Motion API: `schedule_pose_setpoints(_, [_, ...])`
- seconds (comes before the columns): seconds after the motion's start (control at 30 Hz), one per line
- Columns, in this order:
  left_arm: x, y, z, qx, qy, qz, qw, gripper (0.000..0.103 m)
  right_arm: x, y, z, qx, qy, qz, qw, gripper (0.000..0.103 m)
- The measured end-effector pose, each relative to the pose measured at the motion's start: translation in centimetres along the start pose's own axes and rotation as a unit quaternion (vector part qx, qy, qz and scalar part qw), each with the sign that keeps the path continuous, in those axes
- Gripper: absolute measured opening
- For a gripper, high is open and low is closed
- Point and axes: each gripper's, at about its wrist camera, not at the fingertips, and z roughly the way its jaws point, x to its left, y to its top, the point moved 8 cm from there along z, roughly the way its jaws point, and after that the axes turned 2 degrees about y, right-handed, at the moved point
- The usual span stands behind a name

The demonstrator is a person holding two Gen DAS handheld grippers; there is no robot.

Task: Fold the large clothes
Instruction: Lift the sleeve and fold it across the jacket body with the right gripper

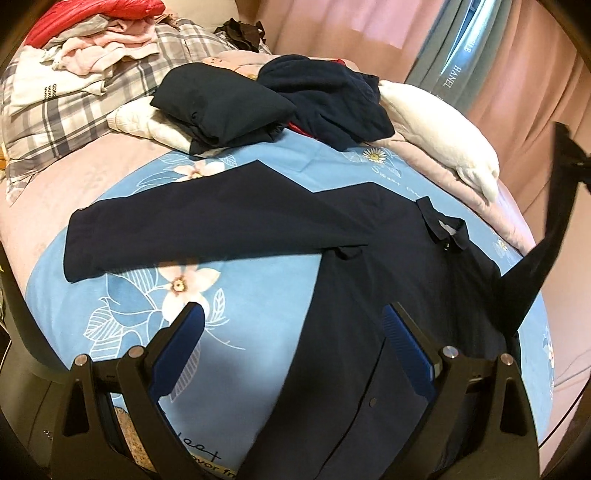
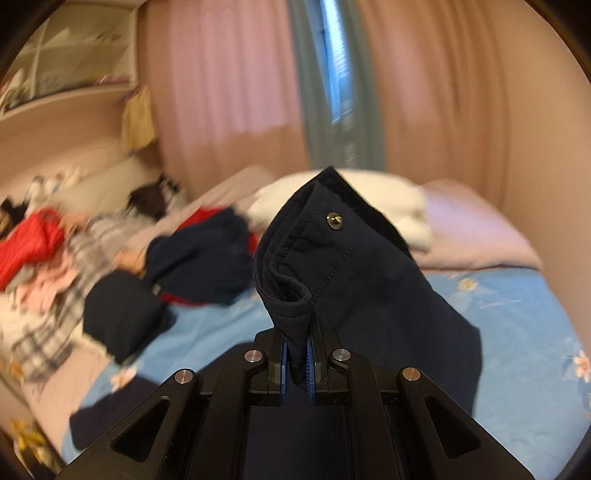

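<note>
A bed point(image 1: 48, 206) fills most of both views, covered by a light blue quilt point(image 1: 258, 288) printed with white flowers, with pale pink bedding showing around its edges. Pink curtains point(image 1: 332, 26) hang behind the bed, with a grey-blue strip of window between them at the far right. Spread across the blue quilt lies a large dark navy jacket point(image 1: 369, 277), the garment being folded: its body runs from the near edge up toward the middle, one sleeve point(image 1: 184, 236) lies flat out to the left, and its collar sits right of centre. The other sleeve point(image 1: 535, 273) is lifted off the bed at the right edge of the left wrist view, stretched up into the air. At the far left, a plaid grey and white blanket point(image 1: 74, 107) carries a loose heap of pink, white and red clothes point(image 1: 96, 48). In the middle distance sit a folded dark garment point(image 1: 218, 110) and a crumpled navy one point(image 1: 332, 96), just beside a white pillow point(image 1: 443, 125) on the right. The left gripper point(image 1: 295, 347) hovers over the jacket's near part with its blue-padded jaws spread wide and nothing between them. The right gripper point(image 2: 296, 354) has its jaws pressed together, pinching the navy sleeve cuff point(image 2: 314, 258), which stands up above them and shows a small metal snap point(image 2: 334, 220).
</note>
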Motion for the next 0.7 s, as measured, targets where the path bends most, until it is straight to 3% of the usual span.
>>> schedule_pose_setpoints(0.27, [2.2,0.2,-0.2,-0.008,0.02,-0.017,0.9996,0.097,7.1,-7.6,5.9,0.115,0.057,-0.036,0.991,0.009])
schedule_pose_setpoints(0.53, [4.1,-0.1,-0.2,-0.011,0.038,-0.024,0.999,0.097,9.3,-15.5,10.2,0.235,0.076,-0.046,0.968,0.009])
schedule_pose_setpoints(0.6, [4.2,-0.1,-0.1,-0.009,0.037,-0.024,0.999,0.097,10.0,-16.3,10.4,0.242,0.077,-0.061,0.965,0.009])
schedule_pose_setpoints(0.67, [4.2,-0.1,0.2,-0.006,0.039,-0.023,0.999,0.097,10.6,-16.4,10.1,0.24,0.083,-0.074,0.964,0.017])
schedule_pose_setpoints(0.7, [4.1,-0.1,0.3,-0.006,0.037,-0.023,0.999,0.097,10.9,-16.3,9.8,0.236,0.084,-0.076,0.965,0.031])
